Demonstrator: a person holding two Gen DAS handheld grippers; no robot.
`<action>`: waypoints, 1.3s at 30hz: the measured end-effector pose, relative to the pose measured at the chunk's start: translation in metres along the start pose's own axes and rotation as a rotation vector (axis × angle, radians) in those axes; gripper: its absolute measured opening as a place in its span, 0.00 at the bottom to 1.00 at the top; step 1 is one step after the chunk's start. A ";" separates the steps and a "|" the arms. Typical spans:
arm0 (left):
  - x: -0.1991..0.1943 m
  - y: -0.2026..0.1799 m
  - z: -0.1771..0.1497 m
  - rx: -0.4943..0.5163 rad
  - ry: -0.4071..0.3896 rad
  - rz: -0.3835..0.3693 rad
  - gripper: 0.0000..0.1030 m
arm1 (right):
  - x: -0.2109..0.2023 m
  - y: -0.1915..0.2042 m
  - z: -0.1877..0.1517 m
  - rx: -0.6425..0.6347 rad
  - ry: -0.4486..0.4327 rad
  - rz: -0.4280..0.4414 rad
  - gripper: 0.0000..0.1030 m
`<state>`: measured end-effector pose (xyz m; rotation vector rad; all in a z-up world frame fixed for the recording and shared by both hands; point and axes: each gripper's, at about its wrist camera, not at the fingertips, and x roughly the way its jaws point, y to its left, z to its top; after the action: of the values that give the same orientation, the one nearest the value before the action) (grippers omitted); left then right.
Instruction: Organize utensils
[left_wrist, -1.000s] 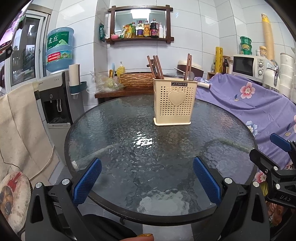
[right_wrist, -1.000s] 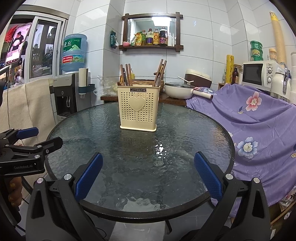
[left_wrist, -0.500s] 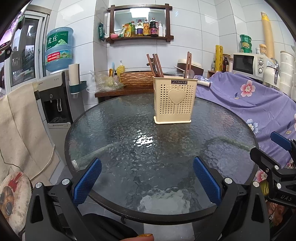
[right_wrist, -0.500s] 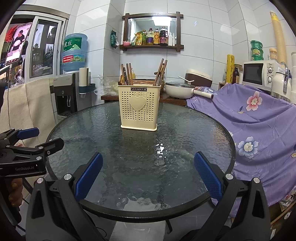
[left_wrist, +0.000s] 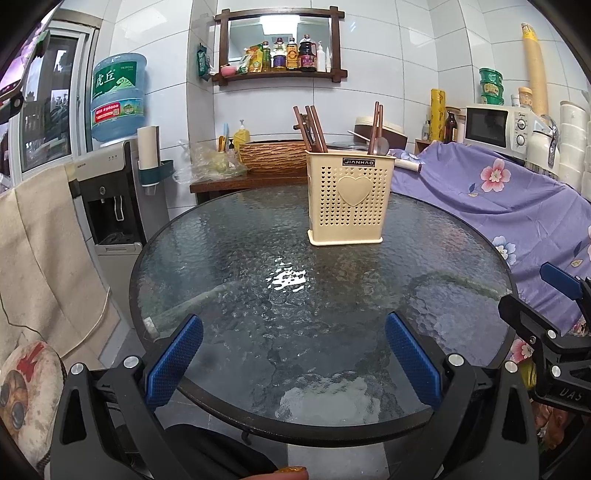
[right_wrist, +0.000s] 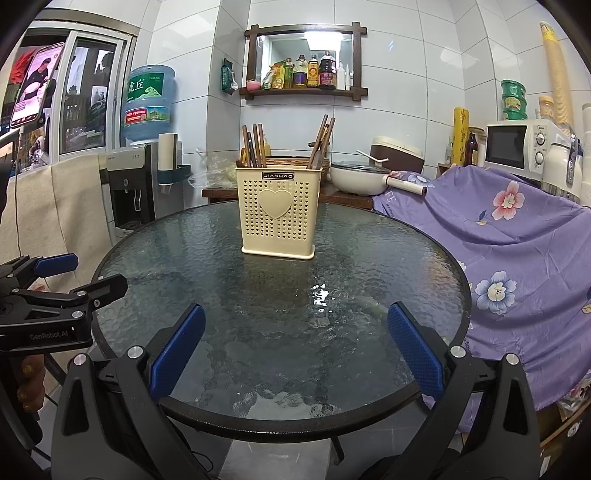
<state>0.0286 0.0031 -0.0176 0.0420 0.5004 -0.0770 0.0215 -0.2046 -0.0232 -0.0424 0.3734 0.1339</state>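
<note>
A cream perforated utensil holder (left_wrist: 349, 201) with a heart on its front stands upright on the far half of the round glass table (left_wrist: 229, 295); it also shows in the right wrist view (right_wrist: 280, 212). Brown chopsticks (left_wrist: 312, 129) stick out of its left compartment, and chopsticks with a spoon (left_wrist: 378, 138) out of its right one. My left gripper (left_wrist: 293, 360) is open and empty over the table's near edge. My right gripper (right_wrist: 295, 356) is open and empty, also at the near edge, to the right of the left one.
A purple flowered cloth (left_wrist: 498, 206) covers furniture to the right of the table. A water dispenser (left_wrist: 110, 192) stands at the left. A low wooden shelf with a woven basket (left_wrist: 273, 157) and a pot (right_wrist: 360, 177) stands behind the table.
Both grippers have shifted slightly; the holder sits a little lower in both views. Nothing was grasped or released.
</note>
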 end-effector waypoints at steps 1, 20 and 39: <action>0.000 0.000 0.000 0.001 0.001 -0.001 0.94 | 0.000 0.000 0.000 0.000 0.001 0.000 0.94; -0.002 -0.002 -0.001 0.012 -0.004 0.018 0.94 | 0.001 0.000 -0.002 -0.002 0.002 0.000 0.94; -0.001 0.000 0.000 -0.002 0.000 0.015 0.94 | 0.001 0.000 -0.003 -0.002 0.003 0.001 0.94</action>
<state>0.0276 0.0029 -0.0175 0.0436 0.5000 -0.0622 0.0217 -0.2046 -0.0264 -0.0443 0.3760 0.1354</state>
